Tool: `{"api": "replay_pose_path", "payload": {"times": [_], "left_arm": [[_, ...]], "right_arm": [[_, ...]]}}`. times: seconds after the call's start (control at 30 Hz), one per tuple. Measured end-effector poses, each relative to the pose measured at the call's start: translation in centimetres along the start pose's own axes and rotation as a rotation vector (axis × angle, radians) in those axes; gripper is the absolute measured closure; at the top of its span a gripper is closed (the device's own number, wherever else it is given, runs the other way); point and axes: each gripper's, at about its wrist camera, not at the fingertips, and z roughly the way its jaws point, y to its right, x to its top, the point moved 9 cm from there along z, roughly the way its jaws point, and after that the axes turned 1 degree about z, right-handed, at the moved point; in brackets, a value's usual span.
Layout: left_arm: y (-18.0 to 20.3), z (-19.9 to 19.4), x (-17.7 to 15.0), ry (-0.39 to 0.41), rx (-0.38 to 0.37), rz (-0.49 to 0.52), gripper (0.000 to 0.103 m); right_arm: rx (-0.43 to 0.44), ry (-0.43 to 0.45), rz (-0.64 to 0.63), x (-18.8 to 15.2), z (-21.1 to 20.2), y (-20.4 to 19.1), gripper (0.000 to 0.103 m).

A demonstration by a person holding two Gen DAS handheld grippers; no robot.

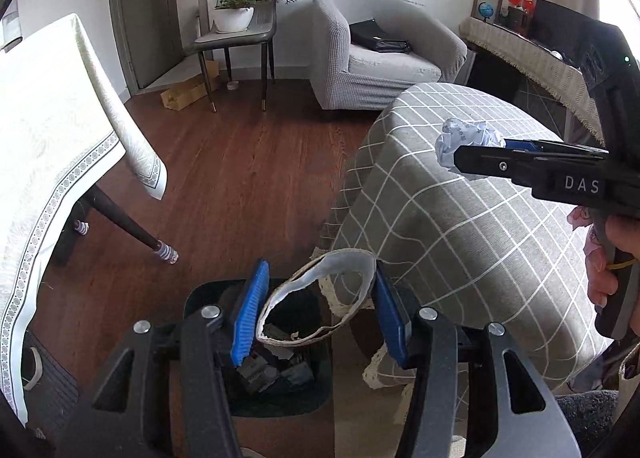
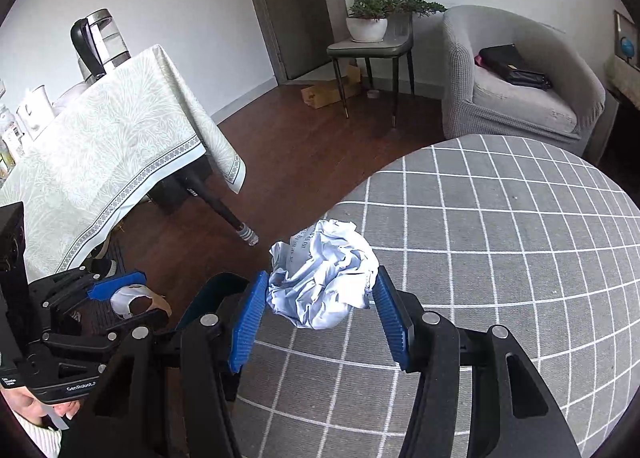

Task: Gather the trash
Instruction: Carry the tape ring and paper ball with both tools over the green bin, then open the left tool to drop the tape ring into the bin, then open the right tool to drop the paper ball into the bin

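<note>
Right gripper point(image 2: 320, 310): jaws spread wide, blue pads either side of a crumpled ball of pale blue-white paper point(image 2: 322, 278). Pads sit at the paper's flanks, touching or just short of it; cannot tell which. Paper not visibly squeezed, so I judge no grip taken yet. The ball rests on the grey checked tablecloth point(image 2: 500, 258), near the table's edge on the side toward the floor. It lies dead ahead of the jaws, between the pads, a little forward of them. No clear long axis; roughly round, slightly wider across the jaw line.

Left gripper point(image 1: 316, 310): jaws also well open, with a torn cardboard ring point(image 1: 320, 298), white-faced with a brown edge, spanning the gap between the blue pads. It appears to bear on both pads and is bent out of round, but whether pinched or merely lodged there I cannot say. Directly beneath, on the floor beside the table's hanging cloth, stands a dark trash bin point(image 1: 256, 358) with dark scraps already in it.

Key relation: bin is below and to the left of the paper ball, off the table edge. Right gripper is far nearer the paper; left is over the bin. Next, by my reading: close right on the ball, carry it leftward and down.

Beyond: wood floor point(image 1: 240, 157), cream-clothed table point(image 2: 120, 145), grey armchair point(image 2: 520, 89).
</note>
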Motion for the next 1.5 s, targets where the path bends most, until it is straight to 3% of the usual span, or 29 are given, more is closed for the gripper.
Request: {"api": "replay_pose_path", "payload": {"times": [0.63,1.07,1.2,1.5], "left_arm": [[-10.6,4.5,-7.3,-0.18,0.087,-0.098,0.048],[-13.0,9.0,-12.8,-0.334,0.087,-0.099,0.047],[-13.5,9.2,-13.8,-0.343,0.096,-0.097,0.036],[-15.5,7.7,-13.1,-0.296,0.12,-0.126,0.028]], "right_arm": [[0.121,-0.057,-0.106,-0.2,5.7,-10.8,0.048],[0.146,-0.126,-0.13,-1.6,9.6,-14.3,0.048],[0.139,-0.164,-0.133,-2.4,11.5,-15.0,0.048],[0.102,-0.261,-0.128,-4.8,15.8,-15.7,0.048]]}}
